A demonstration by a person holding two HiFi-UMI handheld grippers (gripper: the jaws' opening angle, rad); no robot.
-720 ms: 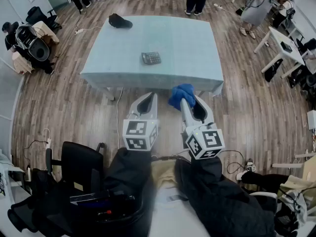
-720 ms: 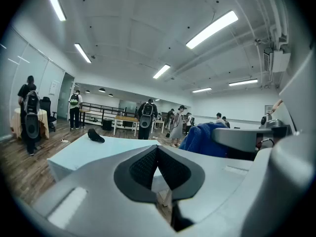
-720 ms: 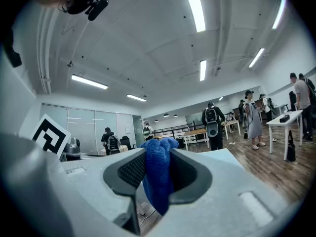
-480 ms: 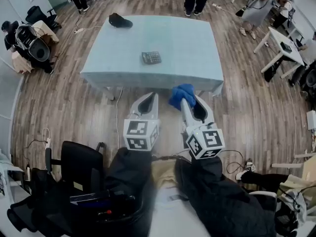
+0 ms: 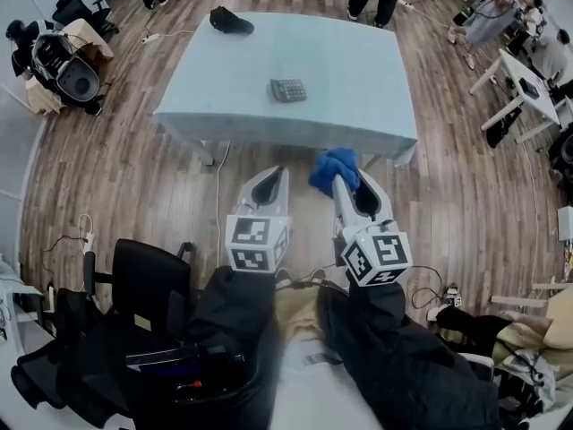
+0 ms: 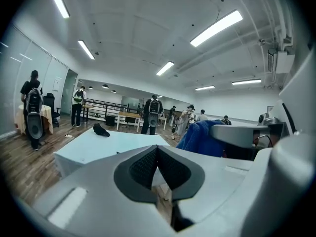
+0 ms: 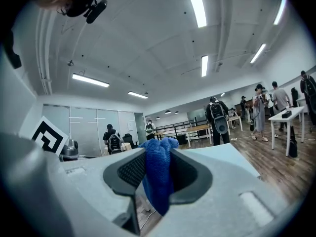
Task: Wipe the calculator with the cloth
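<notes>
Right gripper (image 5: 346,181) is pinching the blue cloth (image 5: 331,165), left gripper (image 5: 271,179) is sitting closed on nothing, both hanging short of the table's (image 5: 367,70) near edge, calculator (image 5: 288,90) lying mid-table, a dark lump (image 5: 231,21) sitting at its far left corner

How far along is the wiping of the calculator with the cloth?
Done: the fluffy blue cloth is clamped in the right gripper. In hand: both grippers hang over the wooden floor, short of the pale blue table; the left gripper is shut and empty. Left: the small dark calculator lies untouched on the table.
</notes>
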